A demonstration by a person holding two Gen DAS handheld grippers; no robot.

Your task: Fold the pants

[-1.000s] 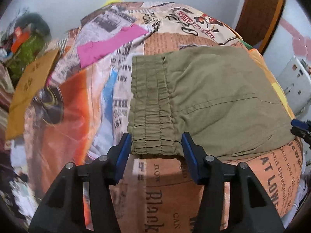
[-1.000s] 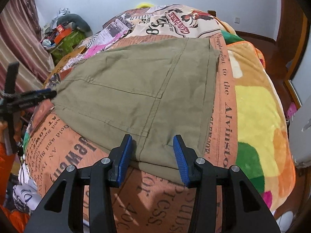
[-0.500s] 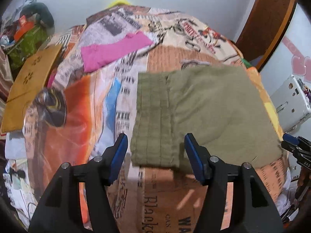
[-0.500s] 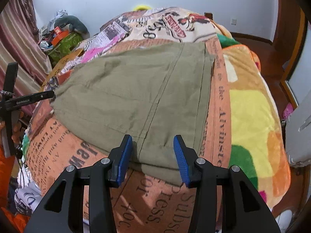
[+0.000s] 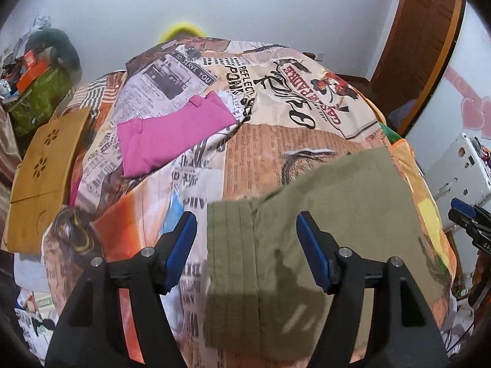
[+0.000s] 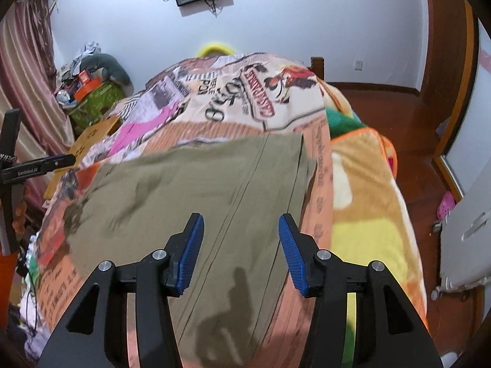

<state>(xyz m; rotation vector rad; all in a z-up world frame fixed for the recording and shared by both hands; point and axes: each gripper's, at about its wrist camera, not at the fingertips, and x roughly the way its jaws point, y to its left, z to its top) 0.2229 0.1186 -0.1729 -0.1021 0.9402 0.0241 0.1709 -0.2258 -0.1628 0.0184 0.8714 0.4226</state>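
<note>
**Both grippers clear of the folded olive pants**

Olive-green pants [image 5: 322, 214] lying flat as a folded rectangle on the newspaper-print bedspread [image 5: 276, 98], elastic waistband end toward the left side, long axis running left to right across the bed. Same pants [image 6: 190, 190] in the right wrist view, with a lengthwise seam leading away from the camera toward the far hem edge.

Left gripper [image 5: 247, 250] hovering above the waistband end, jaws opening, nothing pinched; cloth visible below and between the blue pads but not touched. Right gripper [image 6: 241, 253] poised over the opposite end, straddling the seam from above, jaws likewise opening and empty; shadow of the tool cast on the fabric beneath.

Waistband nearer the left hand, plain end nearer the right. Judging by the compact shape, folding far along, perhaps finished. Any further fold probably across the long axis: one end carried over to meet the other, so each gripper needing to drop straight down and forward onto its own near corner.

Folded pink garment [image 5: 172, 135] farther back on the bedspread, well apart. Yellow-and-orange blanket [image 6: 362, 214] just beside the pants on the right.
</note>
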